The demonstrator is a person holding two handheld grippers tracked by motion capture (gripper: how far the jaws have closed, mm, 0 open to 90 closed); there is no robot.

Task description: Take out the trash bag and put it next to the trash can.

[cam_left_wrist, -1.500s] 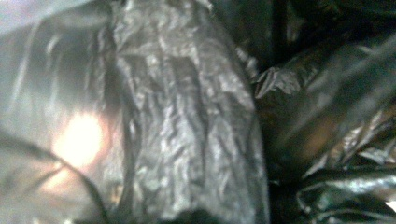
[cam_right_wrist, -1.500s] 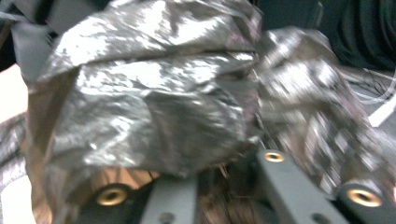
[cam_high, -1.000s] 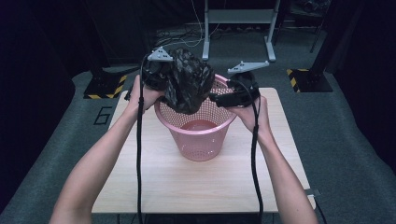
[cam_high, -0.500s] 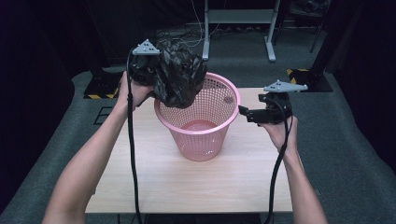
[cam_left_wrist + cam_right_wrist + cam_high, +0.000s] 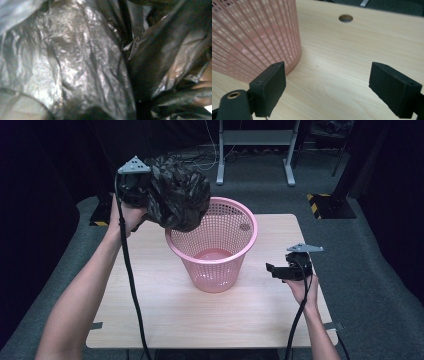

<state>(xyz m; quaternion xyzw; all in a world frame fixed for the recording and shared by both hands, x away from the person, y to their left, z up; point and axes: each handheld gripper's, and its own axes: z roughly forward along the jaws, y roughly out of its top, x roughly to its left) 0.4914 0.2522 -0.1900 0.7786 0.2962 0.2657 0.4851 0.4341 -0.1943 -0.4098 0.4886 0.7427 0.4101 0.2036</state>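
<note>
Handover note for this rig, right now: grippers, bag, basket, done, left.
Left gripper: shut on the crumpled black plastic bag, held up over the far-left rim of the pink mesh plastic basket.
Right gripper: open, nothing between the jaws, low over the light wooden table at the basket's right, jaws pointing at its wall.
Done: bag bunched in one gripper above the basket, which stands upright mid-table with nothing visible inside.
Left: likely spread the bag's mouth and fit it into the basket as a liner; the right gripper probably needs to take an edge.

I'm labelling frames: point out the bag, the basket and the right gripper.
bag (image 5: 177, 197), high view, crumpled middle.
basket (image 5: 249, 227), high view, right rim.
right gripper (image 5: 327, 86), right gripper view, midway between open jaws.
</note>
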